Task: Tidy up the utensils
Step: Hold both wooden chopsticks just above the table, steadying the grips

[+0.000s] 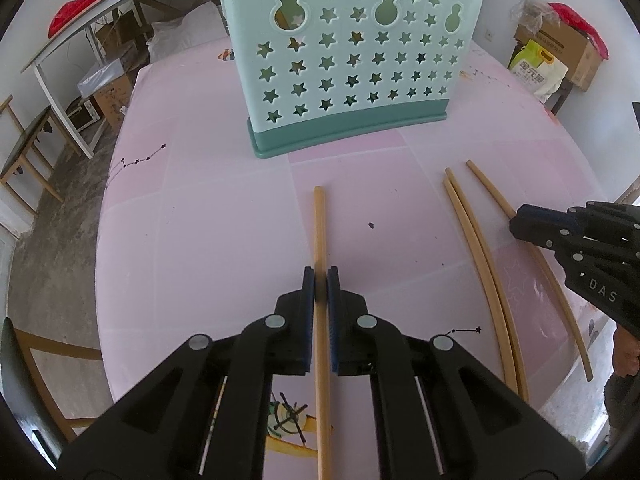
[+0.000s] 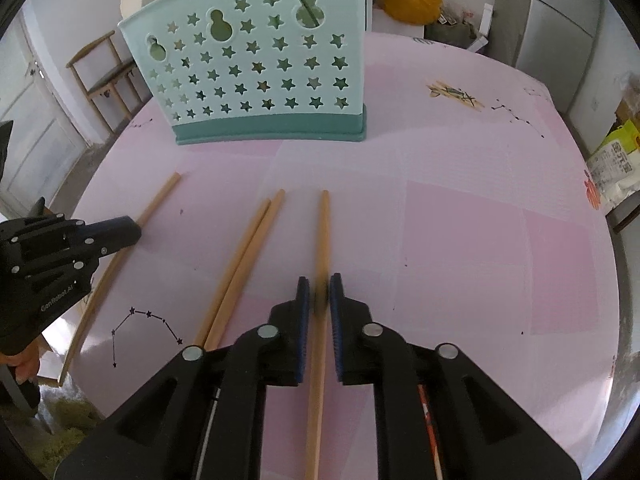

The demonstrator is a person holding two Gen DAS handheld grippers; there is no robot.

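Note:
A mint-green utensil holder [image 1: 352, 60] with star holes stands on the pink table; it also shows in the right wrist view [image 2: 260, 68]. Several wooden chopsticks lie in front of it. My left gripper [image 1: 321, 280] is shut on one chopstick [image 1: 320, 224], seen from the other side too [image 2: 120, 236]. My right gripper [image 2: 319, 286] is shut on another chopstick [image 2: 324, 228], and it shows at the right of the left wrist view [image 1: 520, 220]. A pair of chopsticks [image 1: 476, 248] lies between the two grippers, also in the right wrist view [image 2: 248, 252].
The pink table [image 1: 208, 216] has rounded edges. Wooden chairs [image 2: 104, 72] stand off the left side, with a shelf and boxes [image 1: 104, 92] beyond. A rice bag and carton [image 1: 548, 60] sit off the right. A fridge [image 2: 560, 32] stands behind.

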